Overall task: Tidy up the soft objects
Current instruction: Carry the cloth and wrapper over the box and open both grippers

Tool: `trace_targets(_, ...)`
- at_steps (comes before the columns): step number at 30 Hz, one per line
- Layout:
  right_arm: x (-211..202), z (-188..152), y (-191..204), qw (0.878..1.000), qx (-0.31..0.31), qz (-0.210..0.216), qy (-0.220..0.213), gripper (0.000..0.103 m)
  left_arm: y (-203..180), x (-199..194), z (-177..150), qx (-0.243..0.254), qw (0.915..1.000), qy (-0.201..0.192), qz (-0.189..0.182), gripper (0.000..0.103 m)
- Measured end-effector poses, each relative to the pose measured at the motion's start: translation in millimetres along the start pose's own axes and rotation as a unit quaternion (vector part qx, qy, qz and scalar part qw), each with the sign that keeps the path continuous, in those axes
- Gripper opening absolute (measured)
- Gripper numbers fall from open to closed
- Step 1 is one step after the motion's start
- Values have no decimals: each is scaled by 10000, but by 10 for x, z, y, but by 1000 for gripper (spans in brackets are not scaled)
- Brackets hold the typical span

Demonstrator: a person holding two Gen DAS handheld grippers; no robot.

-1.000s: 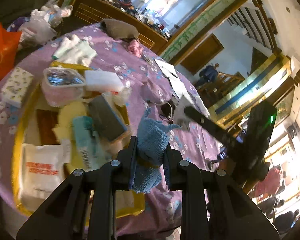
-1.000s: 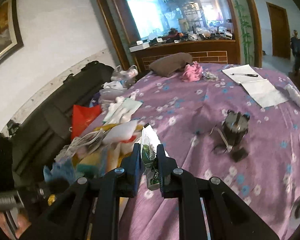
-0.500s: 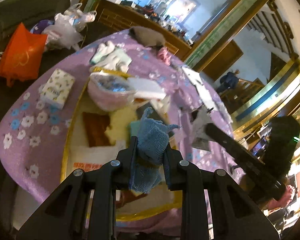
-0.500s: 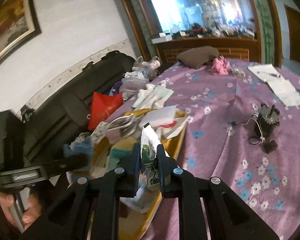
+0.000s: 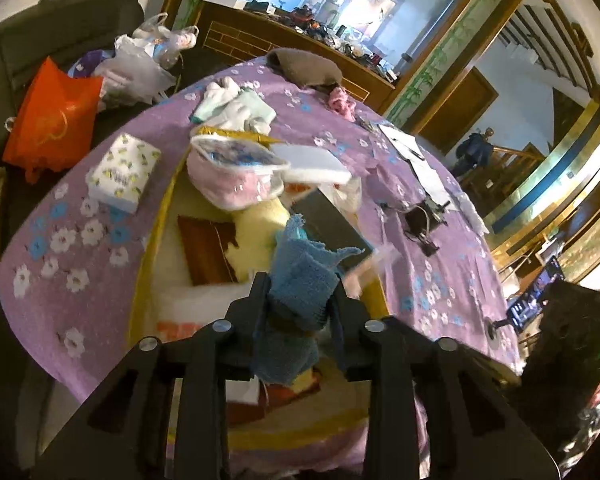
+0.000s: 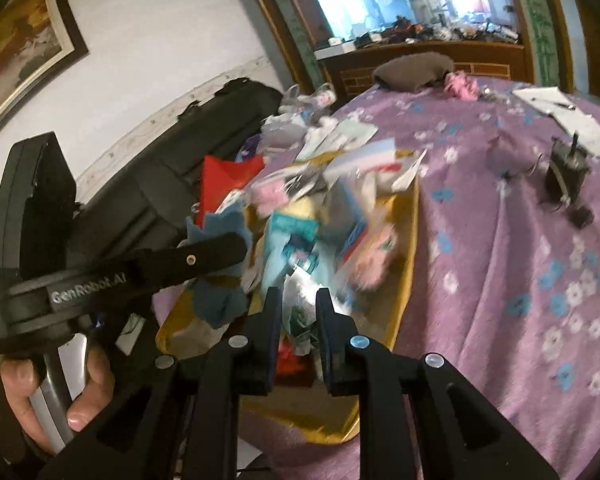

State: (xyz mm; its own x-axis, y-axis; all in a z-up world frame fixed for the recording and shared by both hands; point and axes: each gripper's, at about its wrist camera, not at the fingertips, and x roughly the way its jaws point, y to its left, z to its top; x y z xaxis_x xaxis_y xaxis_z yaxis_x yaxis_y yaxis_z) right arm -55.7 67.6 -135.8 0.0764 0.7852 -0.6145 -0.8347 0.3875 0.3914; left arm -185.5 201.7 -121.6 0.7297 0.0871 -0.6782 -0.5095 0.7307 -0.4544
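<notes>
My left gripper [image 5: 300, 304] is shut on a blue towel [image 5: 300, 280] and holds it above the near end of a yellow-rimmed tray [image 5: 156, 232]. The tray is piled with soft things: a pink pouch [image 5: 236, 176], a white pad [image 5: 316, 160], a yellow cloth [image 5: 260, 228]. In the right wrist view my right gripper [image 6: 298, 312] hangs over the same tray [image 6: 408, 264], its jaws slightly apart; a blurred white-and-green packet [image 6: 300, 320] lies between or just under them. The left gripper with the towel [image 6: 216, 304] is at its left.
The tray sits on a purple flowered tablecloth [image 5: 60, 240]. A tissue box [image 5: 124, 168], white and green cloths [image 5: 236, 108], a brown cushion [image 5: 308, 64], a pink cloth [image 5: 340, 100], papers [image 5: 416, 156] and a small black device [image 5: 424, 220] lie around. An orange bag [image 5: 52, 116] is beyond the edge.
Both grippers have swung over the tray. The right gripper's jaws have parted a little and the packet it held now looks blurred and lower between them. The left still holds the towel.
</notes>
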Motion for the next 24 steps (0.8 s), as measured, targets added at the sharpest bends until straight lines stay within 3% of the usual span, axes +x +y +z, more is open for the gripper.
trace_targets(2,-8,-70,-33,9998,126,147,30,46,5,-29,-67,-134,9998,-6,-125,55)
trace_targets(3,-36,-104,-54,9995,198,233,10,62,-5,-45,-86,-175,9997,-35,-193,58)
trace_targets(4,-85,-131,-79,9992,252,292,-76,66,-15,-59,-100,-188,9995,-59,-245,58)
trace_targets(9,-248,-173,-144,9982,353,342,-356,66,-221,-133,-121,209,9992,-318,-124,63)
trace_targets(11,-259,-186,-183,9974,450,409,-390,66,-344,-161,-144,533,9967,-586,182,72)
trace_targets(13,-234,-192,-201,9972,482,418,-389,66,-404,-121,-173,674,9943,-674,470,72)
trace_targets(17,-169,-228,-199,9977,490,375,-277,66,-379,-15,-223,539,9927,-714,803,72)
trace_targets(22,-213,-276,-216,9980,460,217,-382,66,-389,-111,-293,511,9828,-1395,1097,72)
trace_targets(24,-211,-290,-236,9977,541,235,-338,66,-410,-112,-281,619,9851,-1162,1105,72)
